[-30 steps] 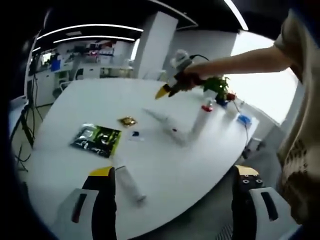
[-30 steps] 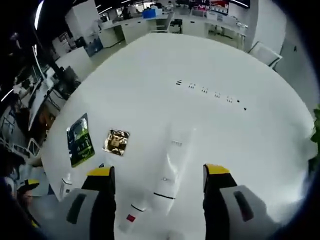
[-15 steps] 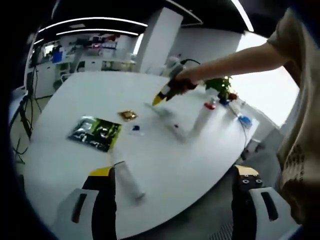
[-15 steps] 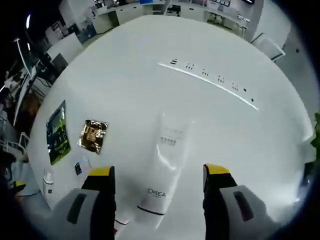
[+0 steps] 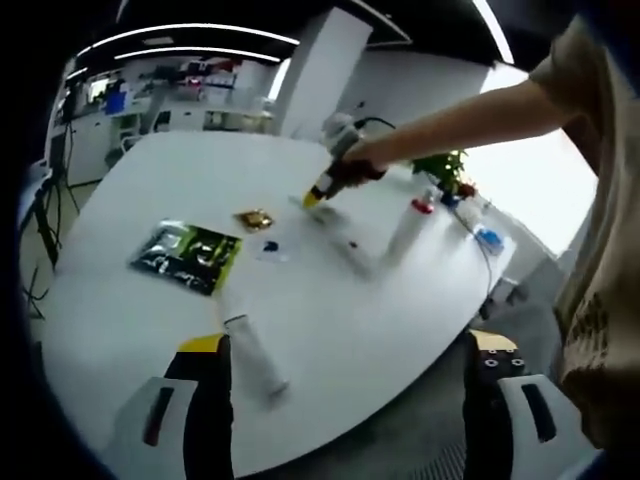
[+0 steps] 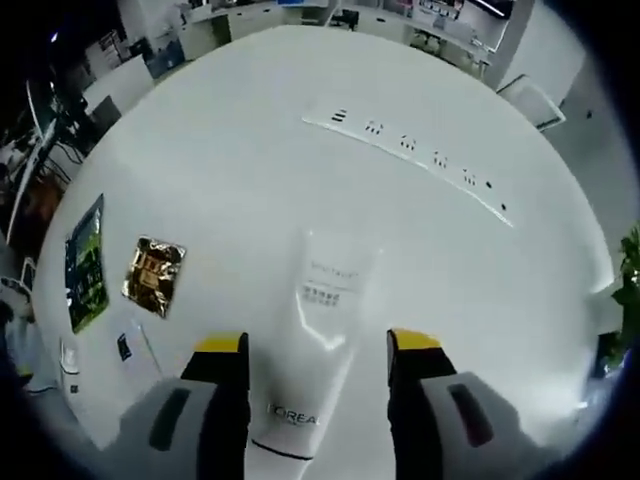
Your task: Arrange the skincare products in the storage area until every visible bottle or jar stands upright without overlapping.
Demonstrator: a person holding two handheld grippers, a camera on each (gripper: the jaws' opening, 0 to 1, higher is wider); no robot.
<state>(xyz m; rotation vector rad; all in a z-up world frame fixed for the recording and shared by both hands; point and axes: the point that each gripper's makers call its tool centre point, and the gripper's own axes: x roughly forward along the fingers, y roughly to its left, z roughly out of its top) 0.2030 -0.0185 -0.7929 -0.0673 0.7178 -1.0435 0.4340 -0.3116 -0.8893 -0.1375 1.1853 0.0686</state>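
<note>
A white L'Oreal tube (image 6: 325, 295) lies flat on the white table (image 6: 250, 150), its cap end toward me. My right gripper (image 6: 318, 343) is open, one jaw on each side of the tube's lower part and close to it. The left gripper view shows that right gripper (image 5: 322, 188) held by a person's hand low over the same tube (image 5: 340, 240). A white bottle with a red cap (image 5: 408, 228) stands upright beyond it. Another white tube (image 5: 255, 355) lies flat near my left gripper (image 5: 348, 400), which is open with nothing between its jaws.
A green-black sachet (image 5: 187, 257), a gold sachet (image 5: 255, 219) and a small blue-and-white sample (image 5: 272, 248) lie flat on the table. A power strip (image 6: 420, 155) crosses the table's far side. Small items (image 5: 470, 215) and a plant (image 5: 440, 170) sit at the table's right edge.
My right gripper has come down and forward over the L'Oreal tube, and its jaws have narrowed a little around it. The left gripper has stayed open and nearly still.
</note>
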